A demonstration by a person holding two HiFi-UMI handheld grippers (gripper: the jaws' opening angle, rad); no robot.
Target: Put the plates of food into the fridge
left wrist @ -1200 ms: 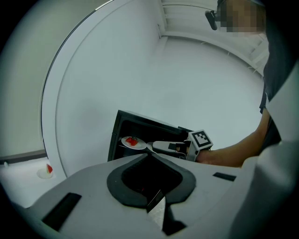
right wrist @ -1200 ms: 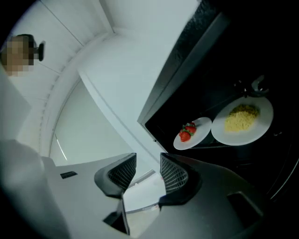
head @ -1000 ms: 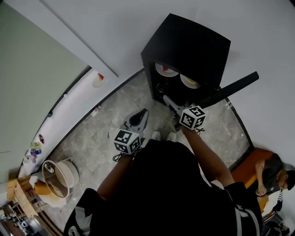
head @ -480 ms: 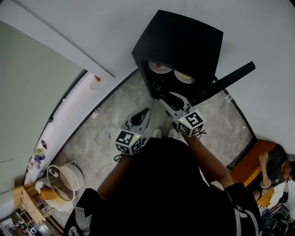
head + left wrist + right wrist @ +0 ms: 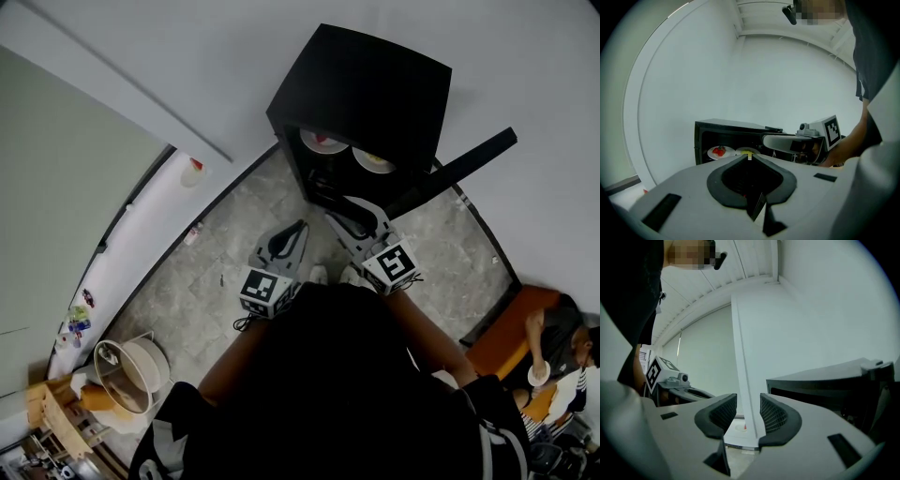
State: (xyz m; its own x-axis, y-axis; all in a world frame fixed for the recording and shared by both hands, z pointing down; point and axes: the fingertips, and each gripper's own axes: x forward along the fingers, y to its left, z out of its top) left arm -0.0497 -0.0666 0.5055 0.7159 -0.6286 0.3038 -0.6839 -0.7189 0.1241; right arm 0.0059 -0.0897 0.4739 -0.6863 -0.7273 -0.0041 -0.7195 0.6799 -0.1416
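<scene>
My left gripper (image 5: 750, 157) is closed: its two jaw tips meet, leaving only the hollow of the jaws behind them, and it holds nothing. My right gripper (image 5: 748, 414) has its jaws a little apart (a narrow gap, with only the far wall showing through it) and is empty too. Both hang over the marbled floor (image 5: 216, 272) in front of the black fridge (image 5: 375, 84). The right gripper is just before the opening, and the left is further back and off to the left. The fridge stands on the floor against the white wall (image 5: 234, 56), with its door (image 5: 459, 169) swung wide open to the right. Both plates sit inside on a shelf in the upper part of the fridge, side by side. The plate with red food (image 5: 321, 141) is toward the shelf's left end, and the plate with yellow food (image 5: 373, 160) is just beside it on the right. The left gripper view shows the same pair through the open front.
</scene>
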